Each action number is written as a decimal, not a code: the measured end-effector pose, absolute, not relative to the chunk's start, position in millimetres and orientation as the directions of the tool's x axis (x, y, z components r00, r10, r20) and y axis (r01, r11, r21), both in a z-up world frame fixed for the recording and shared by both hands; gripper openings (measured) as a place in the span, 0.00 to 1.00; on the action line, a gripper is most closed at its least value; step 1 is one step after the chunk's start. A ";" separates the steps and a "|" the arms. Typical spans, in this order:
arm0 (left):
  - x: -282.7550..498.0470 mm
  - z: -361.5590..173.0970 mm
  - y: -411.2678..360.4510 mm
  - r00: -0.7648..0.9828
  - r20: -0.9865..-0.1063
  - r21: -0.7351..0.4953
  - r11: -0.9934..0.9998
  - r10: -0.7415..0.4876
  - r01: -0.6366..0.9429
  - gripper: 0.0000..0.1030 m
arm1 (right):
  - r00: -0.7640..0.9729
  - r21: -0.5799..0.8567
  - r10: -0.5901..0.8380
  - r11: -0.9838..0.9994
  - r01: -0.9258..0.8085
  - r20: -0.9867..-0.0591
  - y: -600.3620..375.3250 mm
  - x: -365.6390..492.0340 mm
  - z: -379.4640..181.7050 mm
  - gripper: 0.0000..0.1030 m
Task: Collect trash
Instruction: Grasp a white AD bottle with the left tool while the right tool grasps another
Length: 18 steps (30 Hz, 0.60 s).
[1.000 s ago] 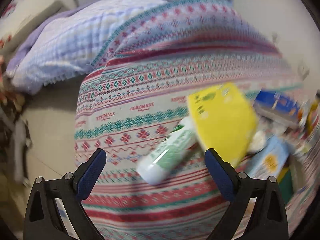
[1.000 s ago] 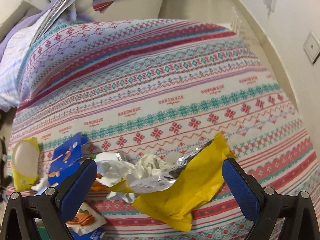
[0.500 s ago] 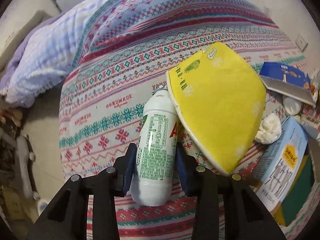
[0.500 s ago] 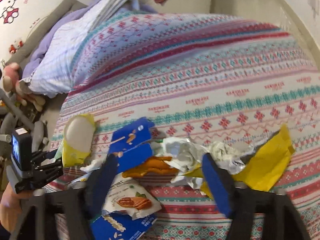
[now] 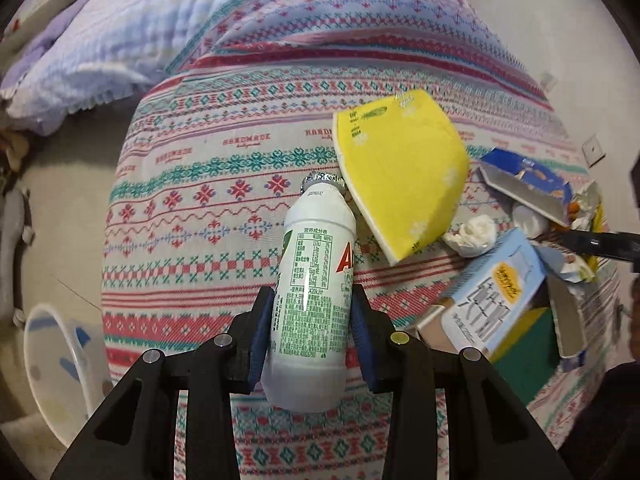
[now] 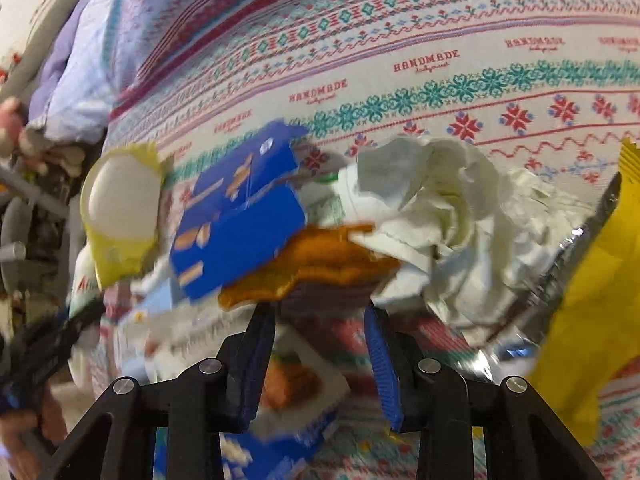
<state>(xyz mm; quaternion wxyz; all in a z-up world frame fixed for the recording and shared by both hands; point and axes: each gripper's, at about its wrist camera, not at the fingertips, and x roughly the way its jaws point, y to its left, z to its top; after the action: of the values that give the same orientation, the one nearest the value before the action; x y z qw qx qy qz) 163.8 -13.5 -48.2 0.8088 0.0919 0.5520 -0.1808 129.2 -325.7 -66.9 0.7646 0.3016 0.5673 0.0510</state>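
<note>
— What has the left gripper [image 5: 311, 328] got?
— A white drink bottle [image 5: 314, 280] with green print, foil cap pointing away; both blue pads squeeze its lower half, above the patterned bedspread [image 5: 208, 200]. A yellow wrapper [image 5: 400, 176] lies just beside the cap.
— And the right gripper [image 6: 320, 344]?
— Its jaws stand partly apart over the heap of trash, an orange wrapper [image 6: 316, 272] just past the tips. It's blurred, so I cannot tell whether they grip anything. Crumpled white paper [image 6: 432, 208] and a blue packet [image 6: 240, 224] lie beside it
</note>
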 end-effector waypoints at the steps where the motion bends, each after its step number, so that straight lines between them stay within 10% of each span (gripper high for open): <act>1: 160.2 -45.7 -11.8 0.328 -0.923 -0.059 0.918 -0.200 0.392 0.38 | 0.364 0.529 0.423 0.804 0.271 -0.830 -325.8 131.2 -66.5 0.40; 18: 155.3 -37.4 6.4 0.331 -0.906 -0.119 0.911 -0.262 0.395 0.38 | 0.486 0.597 0.386 0.683 0.421 -0.784 -338.8 167.6 -80.0 0.53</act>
<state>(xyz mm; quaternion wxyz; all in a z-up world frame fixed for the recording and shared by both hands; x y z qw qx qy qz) 155.3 6.4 -37.4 0.8136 0.0615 0.5418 -0.2021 167.6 -338.8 -80.0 0.7645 0.3978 0.5070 -0.0114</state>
